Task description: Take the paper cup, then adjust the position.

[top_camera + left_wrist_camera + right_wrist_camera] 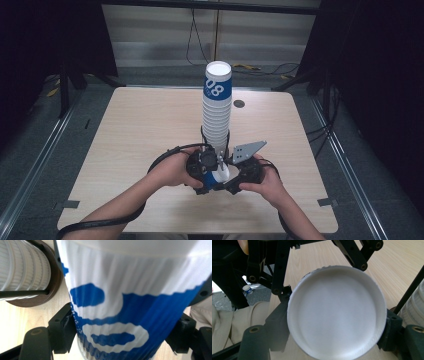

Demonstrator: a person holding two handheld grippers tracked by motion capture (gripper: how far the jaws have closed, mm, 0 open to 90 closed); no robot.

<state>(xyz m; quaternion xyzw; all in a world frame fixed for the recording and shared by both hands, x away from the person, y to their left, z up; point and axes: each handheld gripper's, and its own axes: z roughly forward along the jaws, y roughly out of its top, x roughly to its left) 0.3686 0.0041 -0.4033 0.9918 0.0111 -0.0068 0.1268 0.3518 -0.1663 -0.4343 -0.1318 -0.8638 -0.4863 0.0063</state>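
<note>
**Single paper cup held between both grippers at near edge of table**

The pale wood-grain table [130,130] carries a tall stack of white ribbed paper cups [216,115], blue-banded at the top, standing in a dark round holder [53,287] at mid-table.

Just in front of that stack, near the person's edge, lies the work item: one white-and-blue ribbed paper cup [216,176], tipped on its side between the two tools.

The left gripper [200,170] has its black jaws pressed against the cup's printed wall from both sides; the left gripper view confirms contact on each flank [125,322]. The right gripper [235,172] clamps the same cup [337,315] across its round end, jaws touching the rim left and right.

Handling judgement: the cup is light, thin-walled and easily crushed; the ribbing gives fair friction. The stiffer ends, rolled rim or base ring, are the safer places to hold; mid-wall pressure should stay gentle.
</note>
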